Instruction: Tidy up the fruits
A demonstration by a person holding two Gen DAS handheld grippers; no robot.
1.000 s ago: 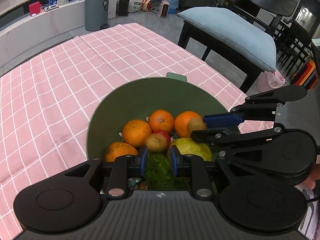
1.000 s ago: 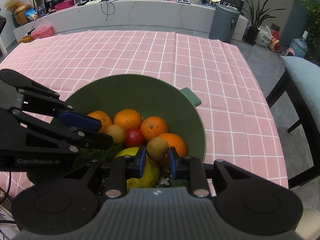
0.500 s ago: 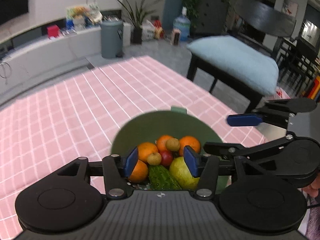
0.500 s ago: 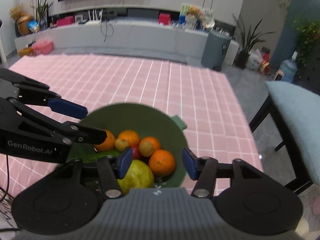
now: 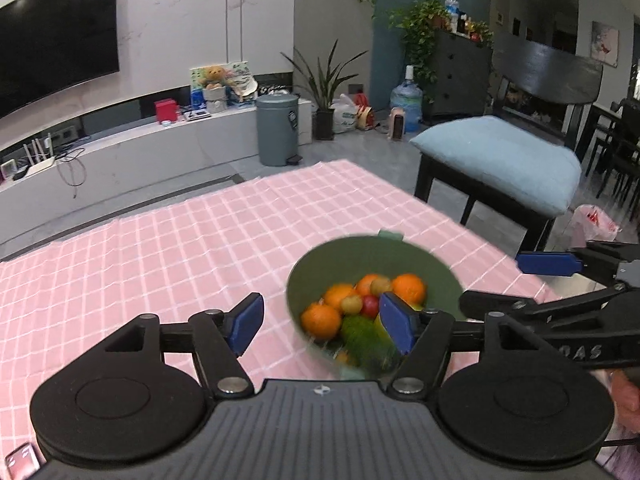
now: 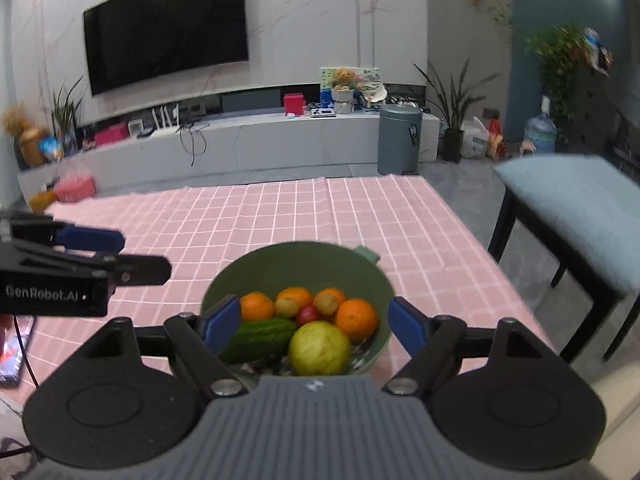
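Note:
A green bowl [image 6: 304, 258] sits on the pink checked tablecloth [image 6: 280, 216] near its front edge. It holds several oranges [image 6: 356, 318], a yellow-green pear [image 6: 319, 347], a cucumber [image 6: 260, 338], a red fruit [image 6: 309, 313] and two brown kiwis [image 6: 328, 302]. The bowl also shows in the left wrist view [image 5: 372, 256]. My right gripper [image 6: 314, 326] is open and empty, raised behind the bowl. My left gripper [image 5: 322, 326] is open and empty, above the bowl's left side.
A dark chair with a blue cushion [image 5: 496, 156] stands to the right of the table. A grey bin [image 6: 400, 138] and a white TV bench [image 6: 240, 140] are beyond the far edge. The cloth [image 5: 160, 248] stretches left of the bowl.
Both grippers opened, letting go of the cucumber and a kiwi in the bowl, and pulled up and back. The left one shifted left.

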